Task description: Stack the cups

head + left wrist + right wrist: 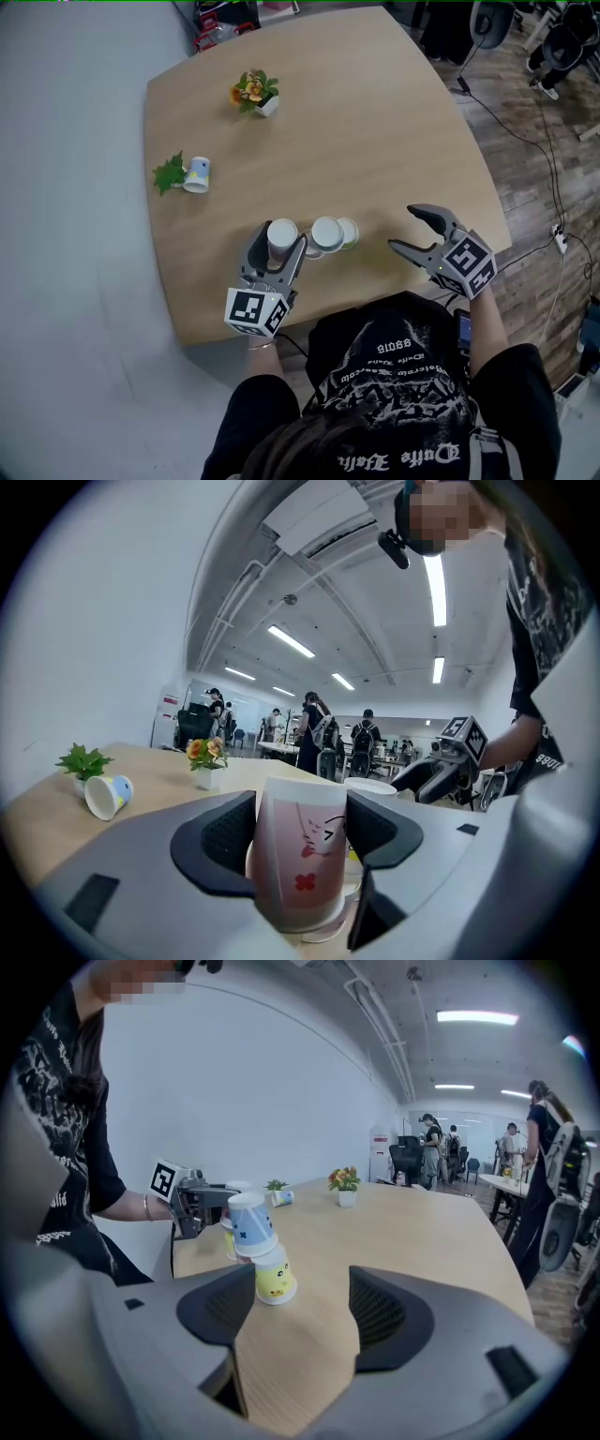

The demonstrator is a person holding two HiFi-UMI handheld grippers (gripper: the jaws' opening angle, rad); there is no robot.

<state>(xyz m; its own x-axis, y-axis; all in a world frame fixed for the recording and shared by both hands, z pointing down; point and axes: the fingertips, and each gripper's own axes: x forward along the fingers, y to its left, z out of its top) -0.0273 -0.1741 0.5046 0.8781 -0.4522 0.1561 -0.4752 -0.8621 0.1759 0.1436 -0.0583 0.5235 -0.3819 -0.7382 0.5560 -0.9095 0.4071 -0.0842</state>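
My left gripper (278, 240) is shut on a pink-printed paper cup (305, 855) that stands upside down at the table's near edge, with a pad against each side. A second rim shows under its base. Just right of it, a blue cup (326, 234) sits tilted over a yellow cup (350, 232), both upside down; in the right gripper view the blue cup (251, 1225) leans on the yellow one (274, 1279). My right gripper (405, 229) hangs open and empty to the right of that pair, a short way from them.
A fourth cup (197, 174) lies on its side at the table's left edge, beside a small green plant (170, 173). A pot of orange flowers (255, 93) stands at the far left. The wooden table (375, 141) ends close behind both grippers. People stand in the far background.
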